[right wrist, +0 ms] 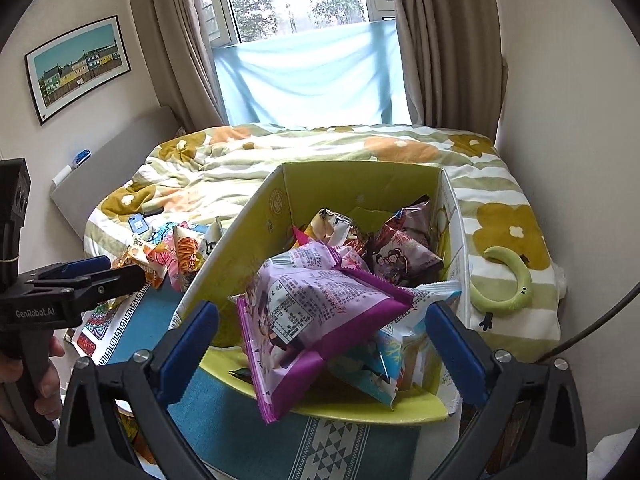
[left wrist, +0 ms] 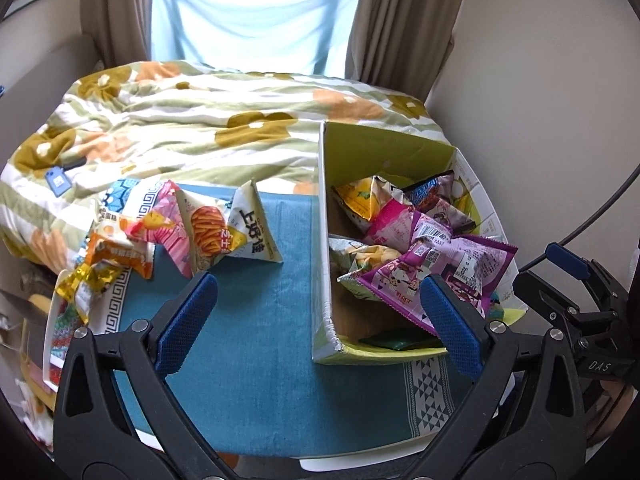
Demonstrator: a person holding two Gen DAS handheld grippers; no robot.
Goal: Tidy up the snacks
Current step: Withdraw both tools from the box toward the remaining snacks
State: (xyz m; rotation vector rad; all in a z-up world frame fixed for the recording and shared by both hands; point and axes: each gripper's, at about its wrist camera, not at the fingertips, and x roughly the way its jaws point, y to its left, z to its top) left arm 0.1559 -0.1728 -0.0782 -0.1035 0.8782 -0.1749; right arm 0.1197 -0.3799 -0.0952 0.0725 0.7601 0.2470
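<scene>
A cardboard box (left wrist: 324, 216) with a green inside stands on a teal cloth (left wrist: 256, 320) and holds several snack bags. A purple snack bag (right wrist: 312, 320) lies on top of that heap, leaning over the box's near rim. My right gripper (right wrist: 322, 340) is open, its blue pads on either side of the purple bag without pressing on it. My left gripper (left wrist: 320, 312) is also open and holds nothing, hovering over the cloth and the box's left wall. Left of the box lies a loose pile of snack bags (left wrist: 192, 232), with a white and yellow chips bag (left wrist: 252, 224) nearest the box.
A bed with a floral quilt (left wrist: 200, 120) lies behind the cloth, with a small blue card (left wrist: 58, 180) on it. A green crescent toy (right wrist: 512, 280) rests on the quilt right of the box. A wall (left wrist: 540, 80) rises close on the right.
</scene>
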